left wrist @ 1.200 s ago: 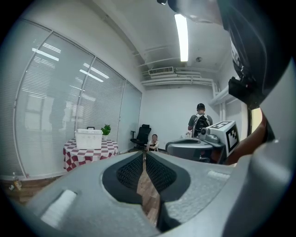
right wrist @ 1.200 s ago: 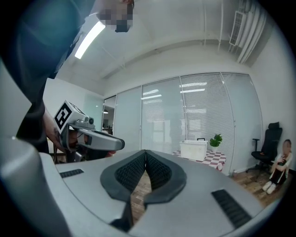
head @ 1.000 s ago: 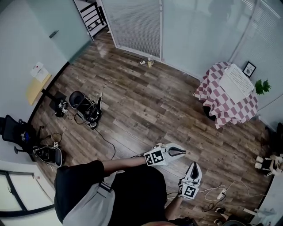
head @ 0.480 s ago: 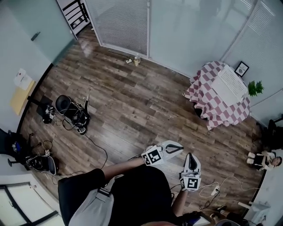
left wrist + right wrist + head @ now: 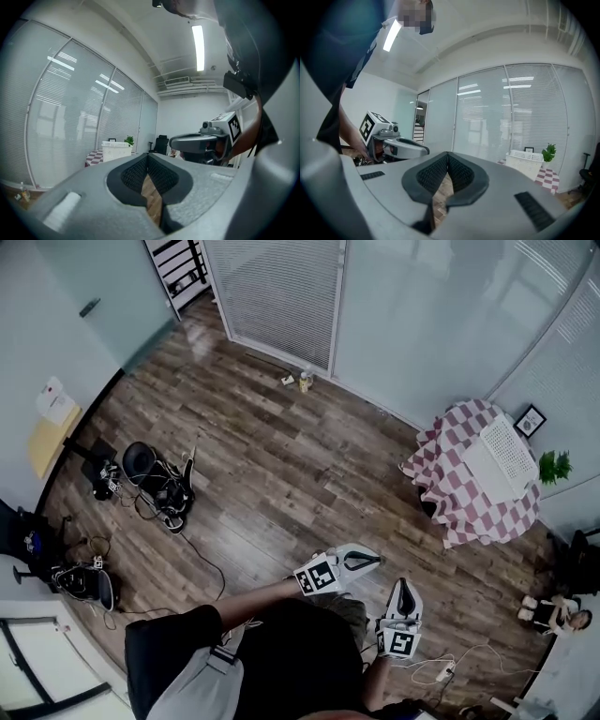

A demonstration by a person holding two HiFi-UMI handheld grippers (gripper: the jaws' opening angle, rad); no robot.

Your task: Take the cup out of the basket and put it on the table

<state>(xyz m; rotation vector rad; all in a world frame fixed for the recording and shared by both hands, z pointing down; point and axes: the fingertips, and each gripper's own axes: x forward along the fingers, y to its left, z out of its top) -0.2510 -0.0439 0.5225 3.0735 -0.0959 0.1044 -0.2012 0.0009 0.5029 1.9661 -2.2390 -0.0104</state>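
Two grippers, left gripper (image 5: 373, 560) and right gripper (image 5: 403, 586), both holding jaws together on nothing | one white basket (image 5: 504, 456) sitting on one checked table (image 5: 448, 486) | one plant (image 5: 555, 467) standing beside

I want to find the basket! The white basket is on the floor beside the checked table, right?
Not quite. The white basket sits on top of the table with the red-and-white checked cloth, not on the floor beside it. The head view shows this.
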